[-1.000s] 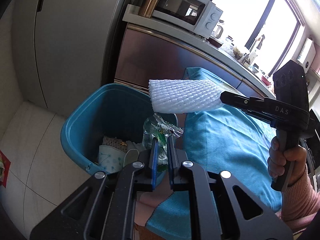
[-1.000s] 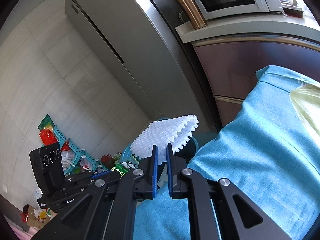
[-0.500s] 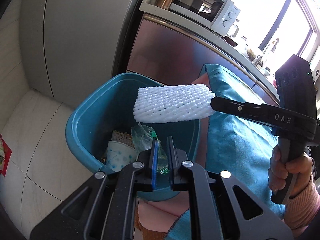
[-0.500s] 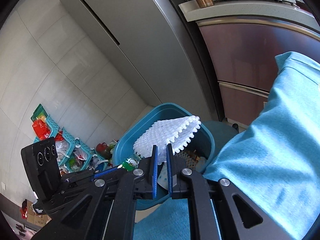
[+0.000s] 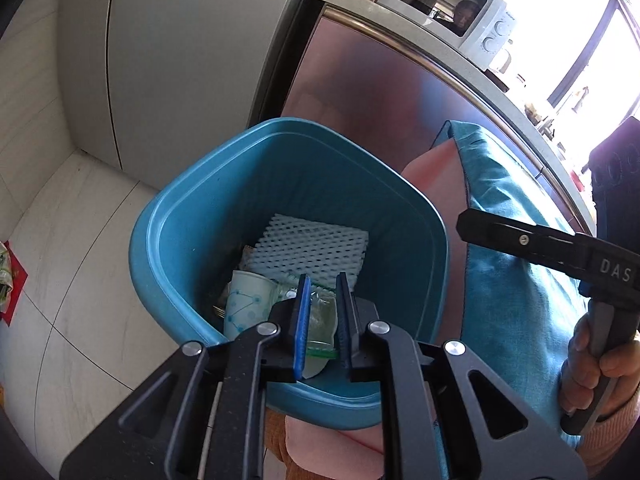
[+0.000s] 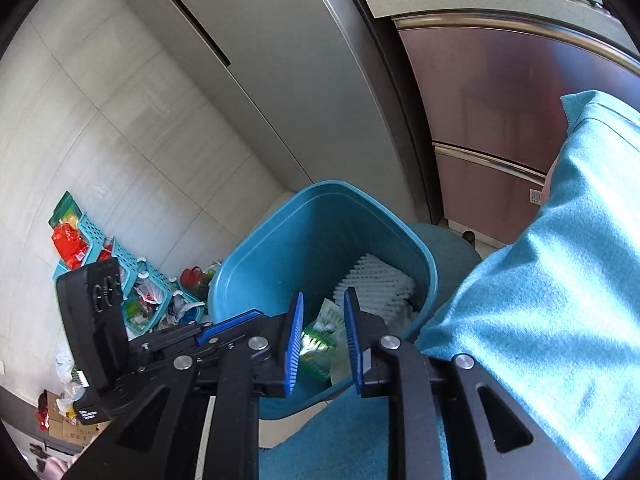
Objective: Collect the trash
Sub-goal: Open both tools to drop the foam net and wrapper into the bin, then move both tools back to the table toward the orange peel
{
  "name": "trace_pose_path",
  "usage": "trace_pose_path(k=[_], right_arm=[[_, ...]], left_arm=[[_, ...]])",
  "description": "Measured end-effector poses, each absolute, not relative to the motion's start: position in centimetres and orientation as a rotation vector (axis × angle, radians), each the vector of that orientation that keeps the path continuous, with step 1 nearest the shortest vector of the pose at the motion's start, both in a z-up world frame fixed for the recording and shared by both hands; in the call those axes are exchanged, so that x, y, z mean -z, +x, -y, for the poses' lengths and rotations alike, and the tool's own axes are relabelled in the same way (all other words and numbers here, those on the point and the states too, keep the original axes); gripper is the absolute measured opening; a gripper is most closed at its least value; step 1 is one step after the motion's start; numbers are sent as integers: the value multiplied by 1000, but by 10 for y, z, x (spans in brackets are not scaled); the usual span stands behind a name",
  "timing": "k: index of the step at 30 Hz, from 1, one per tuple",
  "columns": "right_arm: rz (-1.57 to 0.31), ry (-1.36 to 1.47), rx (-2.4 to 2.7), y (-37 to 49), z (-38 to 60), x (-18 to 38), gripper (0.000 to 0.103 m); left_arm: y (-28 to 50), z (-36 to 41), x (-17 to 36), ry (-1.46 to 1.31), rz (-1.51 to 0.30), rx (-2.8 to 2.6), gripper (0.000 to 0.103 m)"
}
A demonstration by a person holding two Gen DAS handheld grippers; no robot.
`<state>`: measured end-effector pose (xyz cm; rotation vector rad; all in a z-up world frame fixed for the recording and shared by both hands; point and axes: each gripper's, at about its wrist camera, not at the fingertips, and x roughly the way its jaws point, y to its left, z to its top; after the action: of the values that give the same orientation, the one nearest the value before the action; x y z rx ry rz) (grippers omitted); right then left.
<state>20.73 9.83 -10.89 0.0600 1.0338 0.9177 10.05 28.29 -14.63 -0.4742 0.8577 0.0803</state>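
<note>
A blue trash bin [image 5: 176, 216] stands on the floor beside the table; it also shows in the right wrist view [image 6: 256, 268]. The white foam net [image 5: 312, 248] lies inside the bin on other trash, also seen in the right wrist view [image 6: 376, 284]. A clear crumpled plastic bottle with a green label [image 5: 320, 320] [image 6: 320, 344] lies in the bin below both grippers, beside a paper cup [image 5: 248, 304]. My left gripper [image 5: 323, 312] is open above the bin. My right gripper [image 6: 320, 336] is open and empty above the bin.
A blue cloth [image 5: 512, 264] [image 6: 560, 288] covers the table at right, with a pink cloth [image 5: 436, 176] under it. A grey fridge [image 5: 180, 52] and a cabinet [image 6: 500, 92] with a microwave [image 5: 452, 16] stand behind. Teal baskets with clutter [image 6: 120, 272] sit on the floor.
My right gripper opened and the foam net dropped into the bin. My left gripper opened and the bottle fell into the bin. Both grippers moved closer over the bin.
</note>
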Motion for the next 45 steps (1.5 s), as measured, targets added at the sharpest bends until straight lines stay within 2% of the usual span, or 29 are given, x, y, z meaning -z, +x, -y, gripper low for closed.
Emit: trace_pose_path(k=[8,12,16,25,39,45], right_arm=[[-976,72,-957,193,-64,92,26],[-893,62,-957,172,-29,73,31],[-845,73,-928,152,15,63,31],[-770,148,-722,115,129,57,31],[-706,290,-273,70,312,73,32],[-718,350,-164,63,354,88,40]], left_arm=[[88,-264,125,-420,-785,-34,36],[82,-239,103,-371,-730,40,43],[79,-205,85,-343,-695,144,51],[84,-94,68,-251,-708,427,51],[91,76,77,-116,-817,765,52],[96,121,83,-62,-860,822,53]])
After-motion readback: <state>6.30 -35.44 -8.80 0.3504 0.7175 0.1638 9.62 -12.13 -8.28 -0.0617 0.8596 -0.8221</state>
